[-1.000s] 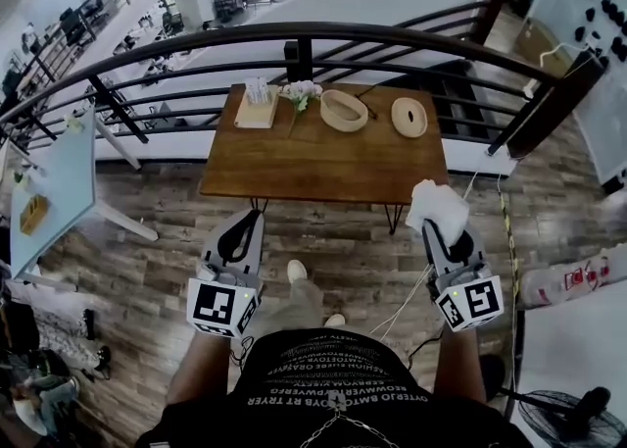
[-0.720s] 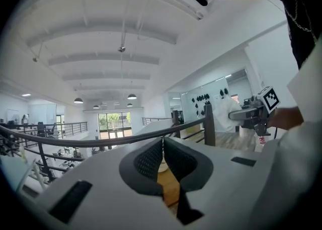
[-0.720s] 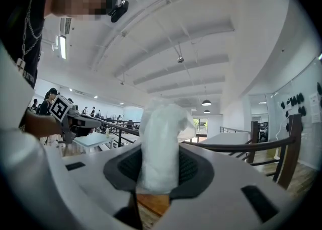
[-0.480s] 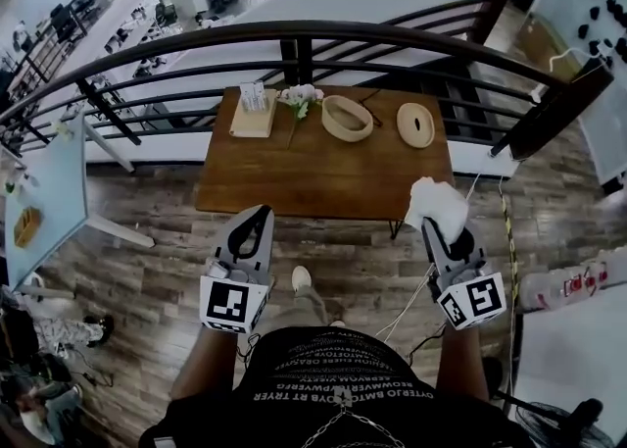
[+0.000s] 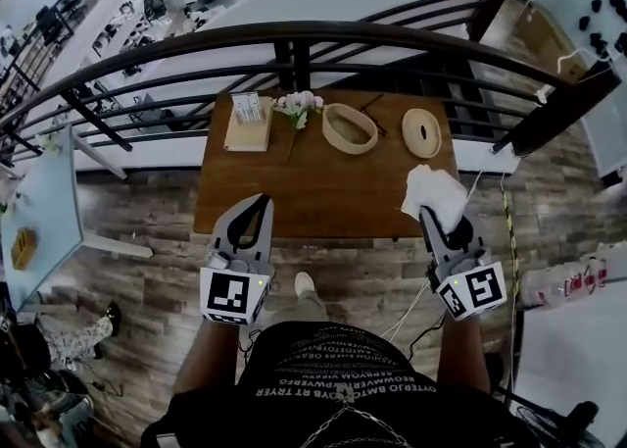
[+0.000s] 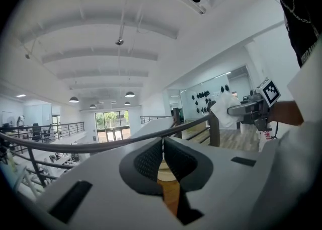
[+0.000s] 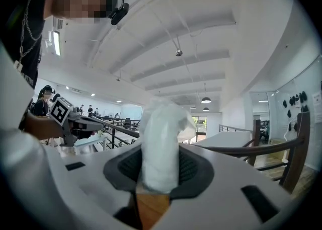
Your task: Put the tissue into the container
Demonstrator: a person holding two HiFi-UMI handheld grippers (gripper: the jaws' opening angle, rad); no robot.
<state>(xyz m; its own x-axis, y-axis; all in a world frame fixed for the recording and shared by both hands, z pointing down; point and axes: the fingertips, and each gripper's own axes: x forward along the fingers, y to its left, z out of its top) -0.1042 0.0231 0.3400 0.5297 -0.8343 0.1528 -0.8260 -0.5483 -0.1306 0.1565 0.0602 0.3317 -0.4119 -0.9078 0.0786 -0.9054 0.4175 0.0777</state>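
Observation:
A crumpled white tissue sticks up out of my right gripper, whose jaws are shut on it over the near right edge of the wooden table. The right gripper view shows the tissue wedged upright between the dark pads. An oval wooden container stands at the back of the table, its flat lid lying to its right. My left gripper hovers over the near left edge, shut and empty; in its own view the left gripper has its pads pressed together.
A tissue holder on a board and a small bunch of flowers sit at the table's back left. A dark curved railing runs behind the table. A pale blue table stands to the left.
The table has drawn closer in the head view. Both grippers now reach over its near edge, the right one still holding the tissue.

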